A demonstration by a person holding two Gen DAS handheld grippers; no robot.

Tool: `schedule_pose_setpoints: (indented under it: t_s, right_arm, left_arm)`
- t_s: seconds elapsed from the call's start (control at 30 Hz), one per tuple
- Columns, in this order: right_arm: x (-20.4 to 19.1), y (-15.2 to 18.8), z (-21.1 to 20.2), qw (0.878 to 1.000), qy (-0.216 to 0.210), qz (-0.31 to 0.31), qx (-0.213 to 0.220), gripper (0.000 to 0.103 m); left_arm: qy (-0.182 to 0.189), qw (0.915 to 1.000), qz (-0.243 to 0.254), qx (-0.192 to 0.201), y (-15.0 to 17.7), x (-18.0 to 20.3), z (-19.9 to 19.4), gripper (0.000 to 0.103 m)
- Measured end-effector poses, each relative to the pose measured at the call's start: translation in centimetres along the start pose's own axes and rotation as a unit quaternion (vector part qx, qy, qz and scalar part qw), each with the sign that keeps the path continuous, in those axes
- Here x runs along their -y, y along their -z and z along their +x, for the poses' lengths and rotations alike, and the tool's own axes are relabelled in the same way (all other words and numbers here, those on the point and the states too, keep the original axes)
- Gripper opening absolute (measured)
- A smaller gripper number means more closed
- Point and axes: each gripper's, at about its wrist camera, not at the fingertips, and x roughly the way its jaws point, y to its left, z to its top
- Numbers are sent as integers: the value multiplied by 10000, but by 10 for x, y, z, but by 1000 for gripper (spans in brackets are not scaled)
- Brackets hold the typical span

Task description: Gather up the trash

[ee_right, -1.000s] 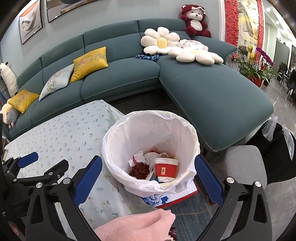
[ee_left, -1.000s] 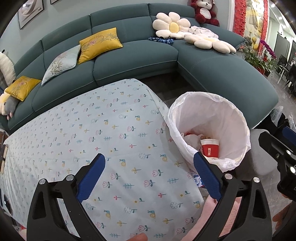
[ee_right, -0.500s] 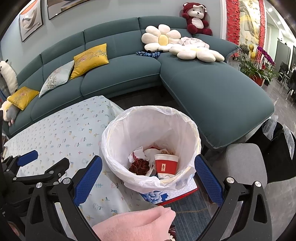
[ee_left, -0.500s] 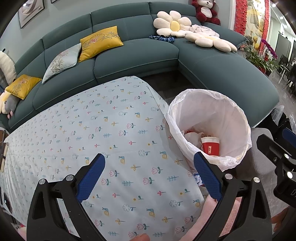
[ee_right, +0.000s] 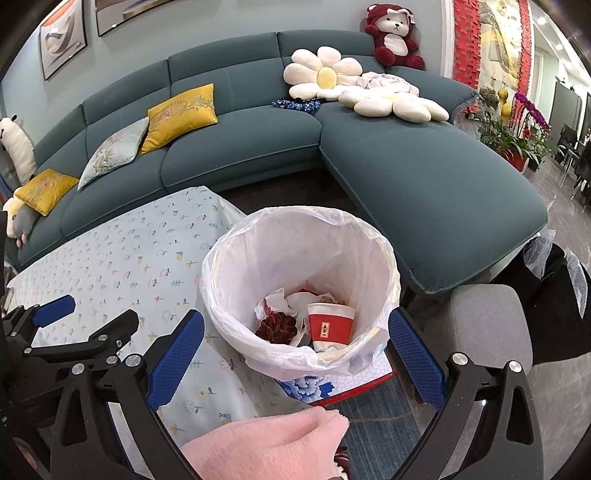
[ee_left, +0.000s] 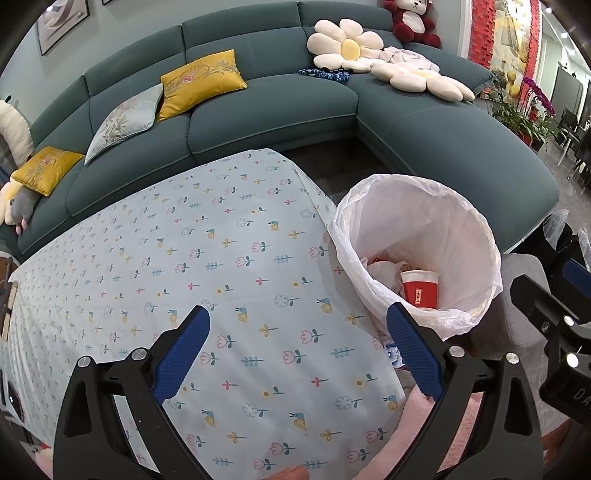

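The left tongs (ee_left: 297,326) hang over the table (ee_left: 229,266), which is draped in a pale blue cloth printed with small flowers and snails; their blue-padded fingers (ee_left: 183,349) stand wide apart with nothing between them. The right tongs (ee_right: 295,332) are likewise spread wide and empty, framing a round bin lined with a white plastic bag (ee_right: 295,236) that stands just beside the table's right edge. Inside the bin lies the collected trash: a red paper cup with a white rim (ee_right: 330,322) standing roughly upright, a dark red crinkled clump (ee_right: 277,328) to its left, and crumpled white paper or wrapper (ee_right: 280,301) behind them. In the left wrist view the same lined bin (ee_left: 417,206) appears to the right of the table, with the red cup (ee_left: 420,288) visible near its bottom. The bin rests on a flat item with a blue-and-white floral face and a red edge (ee_right: 332,386), set on dark flooring. A pink fleece sleeve (ee_right: 266,443) shows at the bottom of the right wrist view, between the fingers. The left tongs also show at the lower left of the right wrist view (ee_right: 74,321), above the cloth. Behind everything runs a long teal corner sofa (ee_right: 240,147) carrying yellow embroidered cushions (ee_right: 181,110), a pale grey-blue cushion (ee_right: 114,147), cream daisy-shaped pillows (ee_right: 325,75) and a red-and-white plush bear (ee_right: 393,35). A grey padded stool (ee_right: 487,325) sits right of the bin.
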Motion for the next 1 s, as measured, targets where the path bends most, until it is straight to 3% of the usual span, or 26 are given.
schedule_pose_setpoints:
  t_s: [1.0]
  right_arm:
    - [4, 5, 5, 10000, 34, -6, -82, 96]
  left_arm:
    - [-104, 9999, 1, -54, 5, 5, 0, 92]
